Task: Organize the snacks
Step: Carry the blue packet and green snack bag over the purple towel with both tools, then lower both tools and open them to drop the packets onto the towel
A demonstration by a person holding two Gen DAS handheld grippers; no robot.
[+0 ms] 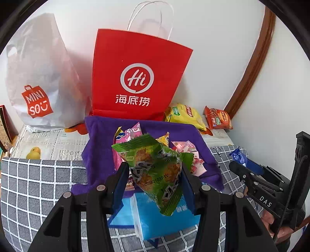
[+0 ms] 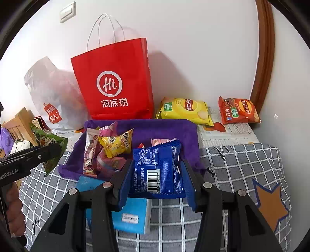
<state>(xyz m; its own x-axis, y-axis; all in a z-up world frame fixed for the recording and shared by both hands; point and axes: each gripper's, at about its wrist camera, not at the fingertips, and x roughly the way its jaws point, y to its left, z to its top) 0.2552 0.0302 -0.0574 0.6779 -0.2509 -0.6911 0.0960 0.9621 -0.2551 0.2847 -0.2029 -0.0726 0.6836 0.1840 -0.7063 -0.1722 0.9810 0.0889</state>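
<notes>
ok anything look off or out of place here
Nothing spilled or torn. The green snack packet in the left gripper is crumpled by the squeeze. Two chip bags, yellow and red, lie apart from the snack pile on the purple cloth.

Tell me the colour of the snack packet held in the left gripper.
Green packet, printed with golden snack pieces; clearest in the left wrist view, clamped in the left gripper.

A white wall [image 2: 193, 48] with curved brown wooden trim [image 2: 265, 58] and a light switch [image 2: 67, 11].
</notes>
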